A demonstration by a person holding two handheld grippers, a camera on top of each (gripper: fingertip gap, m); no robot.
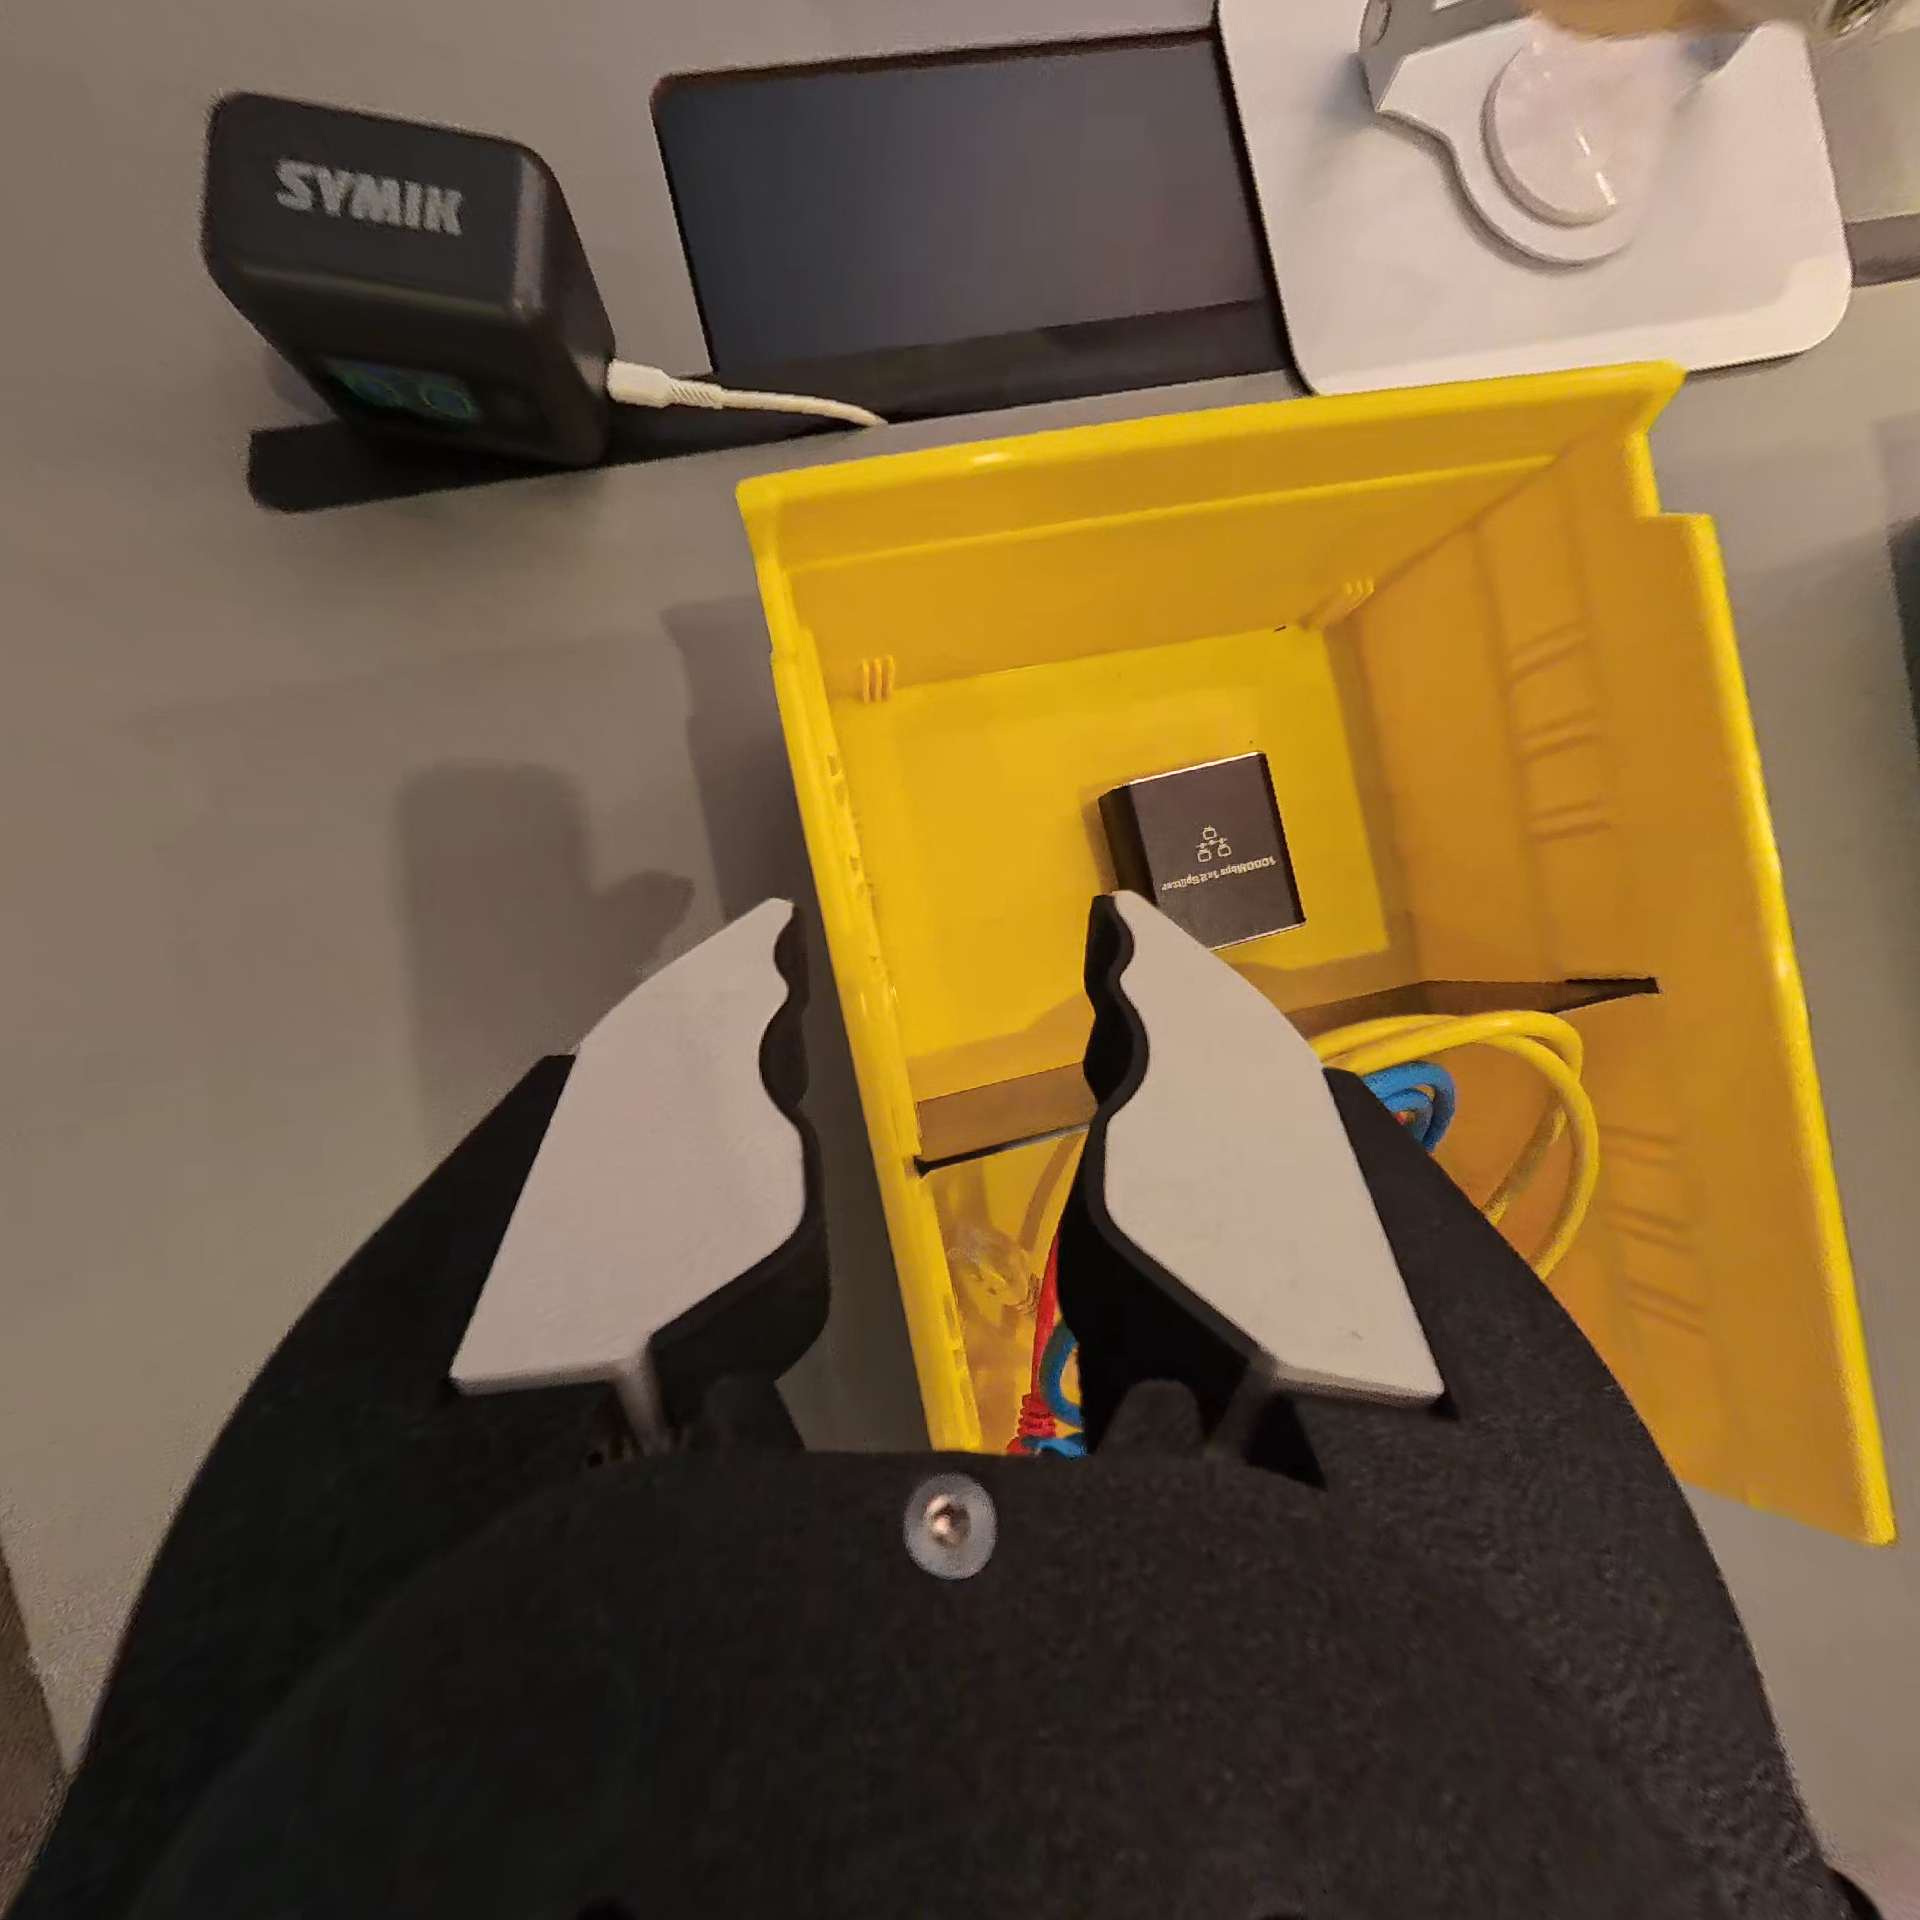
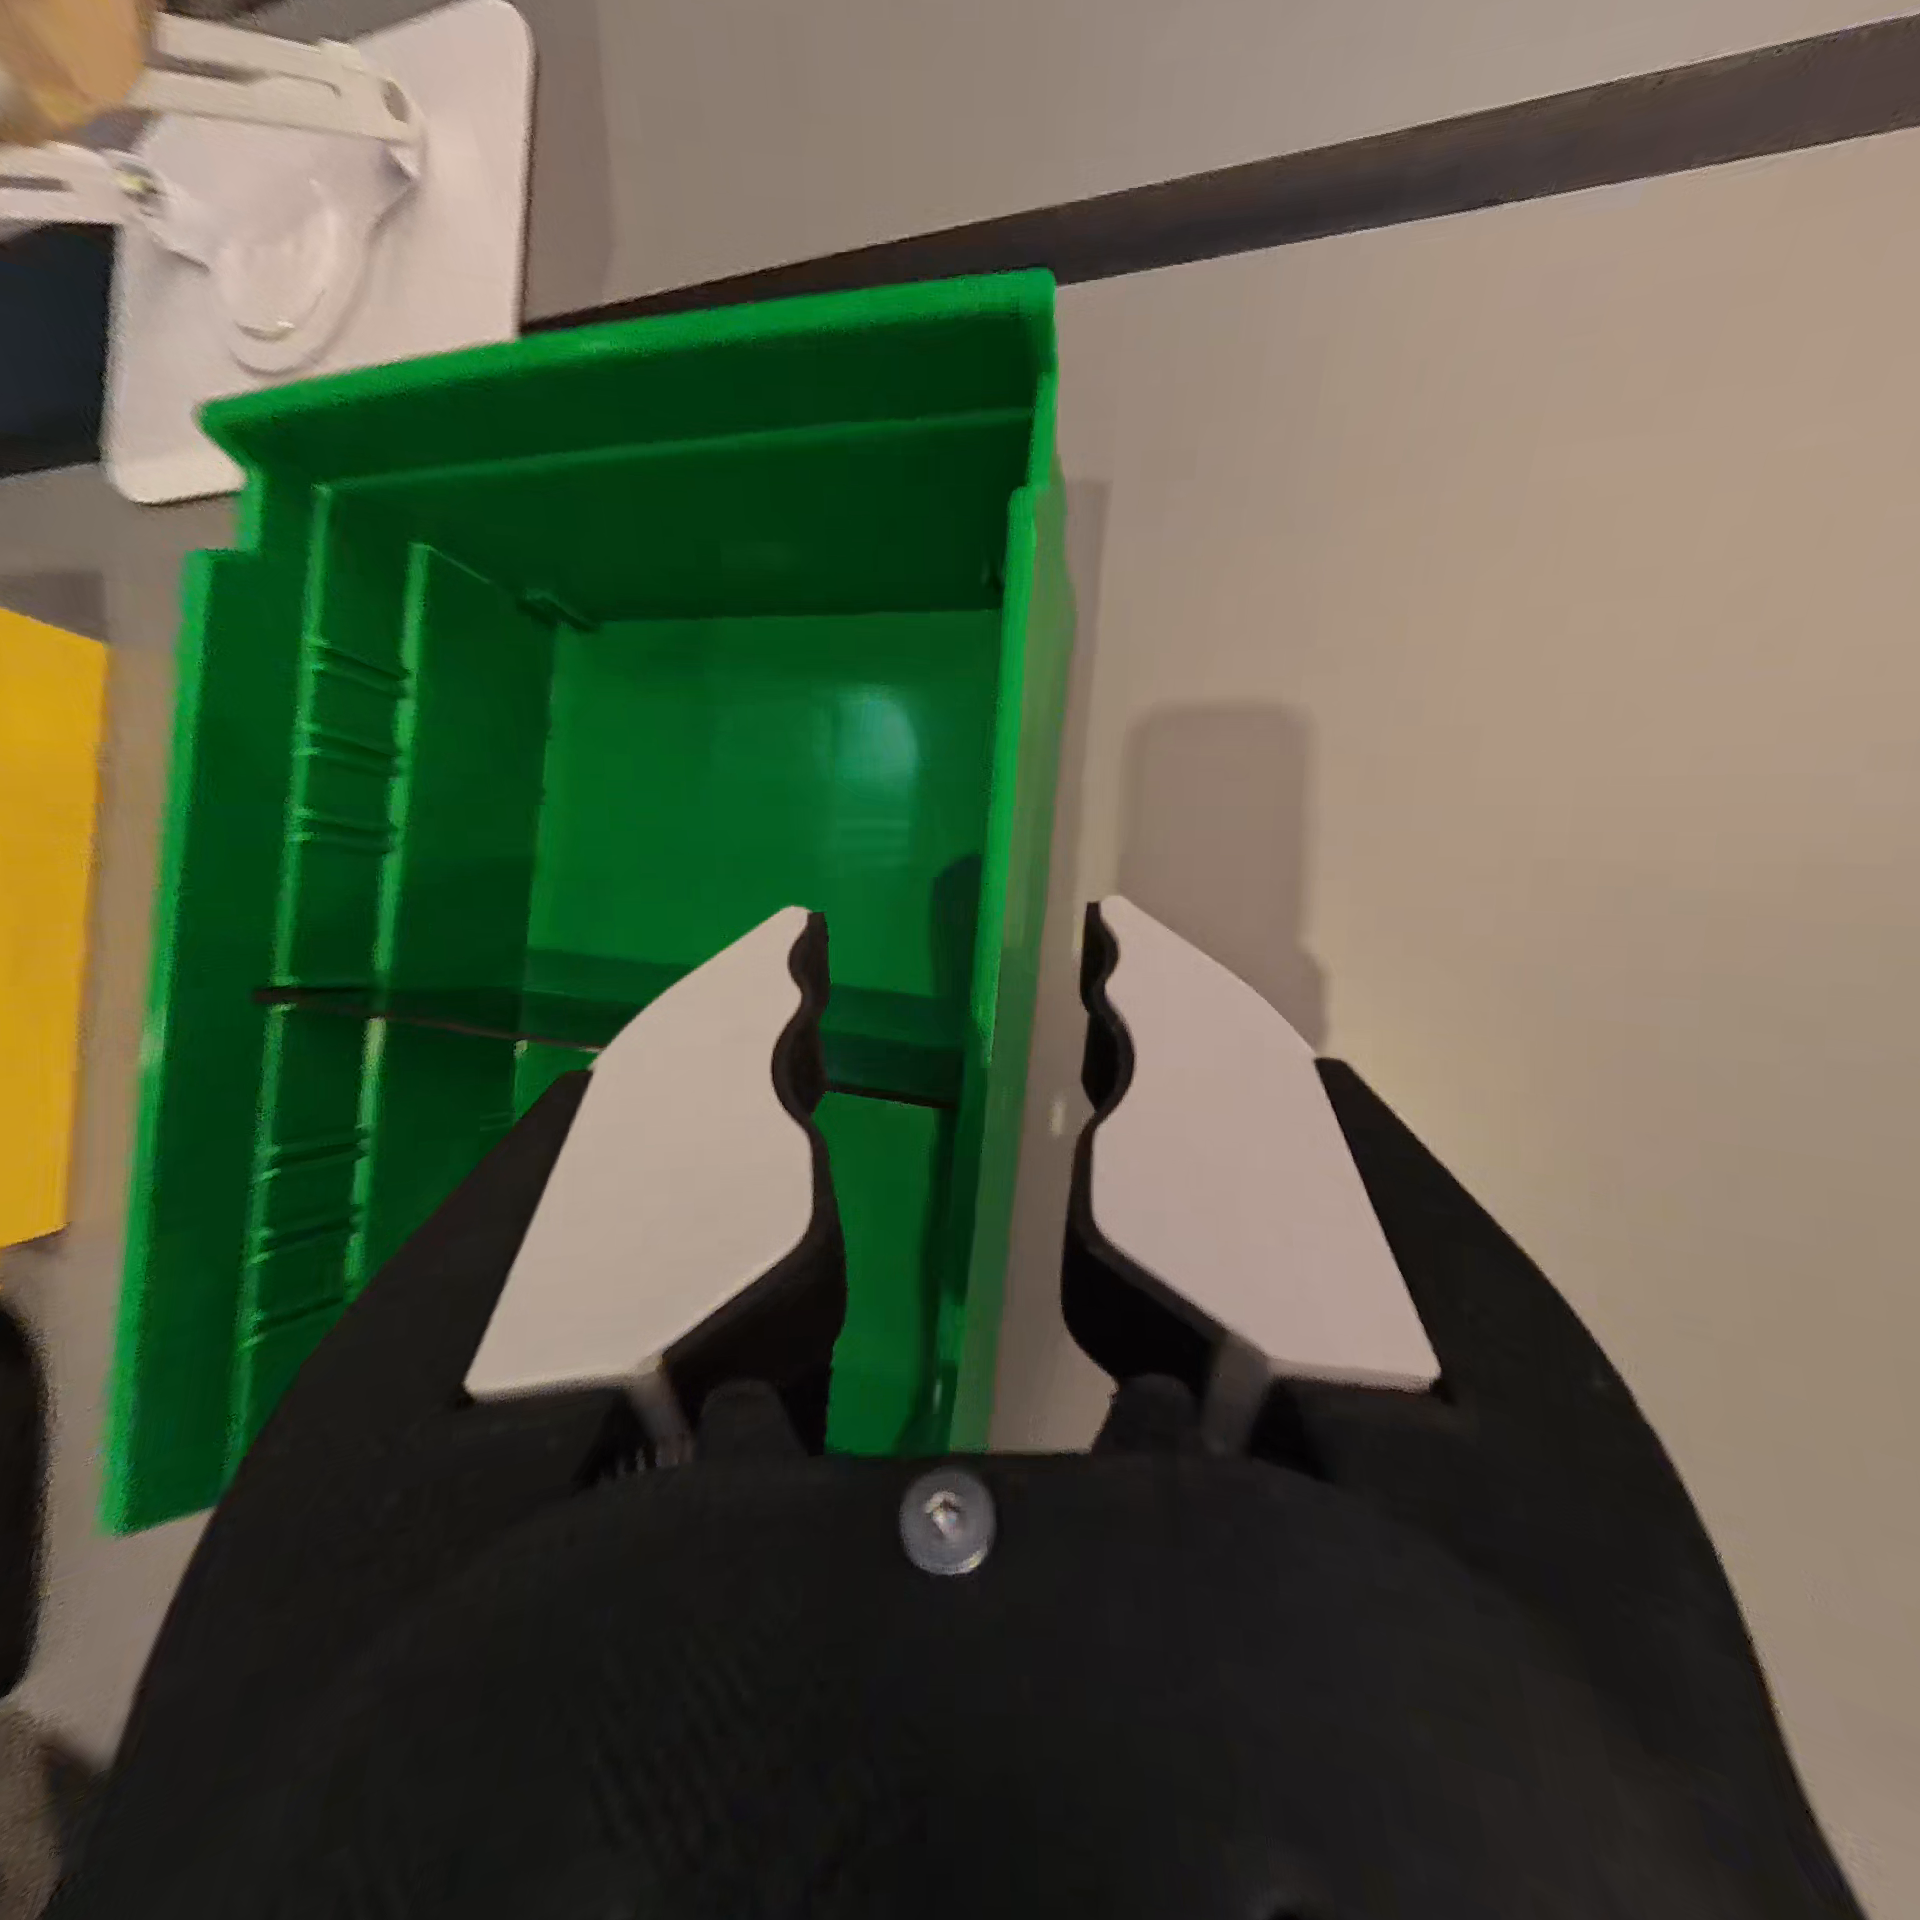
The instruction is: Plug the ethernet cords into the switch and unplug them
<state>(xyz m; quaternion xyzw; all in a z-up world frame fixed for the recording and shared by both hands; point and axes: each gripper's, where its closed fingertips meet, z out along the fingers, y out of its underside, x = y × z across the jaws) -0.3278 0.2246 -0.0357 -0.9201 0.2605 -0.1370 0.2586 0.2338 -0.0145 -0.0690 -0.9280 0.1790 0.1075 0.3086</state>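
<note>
Left tongs (image 1: 940, 914) open astride yellow bin (image 1: 1195, 488) wall

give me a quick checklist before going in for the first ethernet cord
1. Left gripper fingers open, nothing held: ok.
2. Right gripper fingers open, nothing held: ok.
3. Switch visible in the yellow bin: ok.
4. Cords lie behind the black divider in the same bin: ok.
5. A cord plug exposed to grab: cannot tell.
6. Left gripper lined up on the cords: not ok, it straddles the bin's left wall.
</note>
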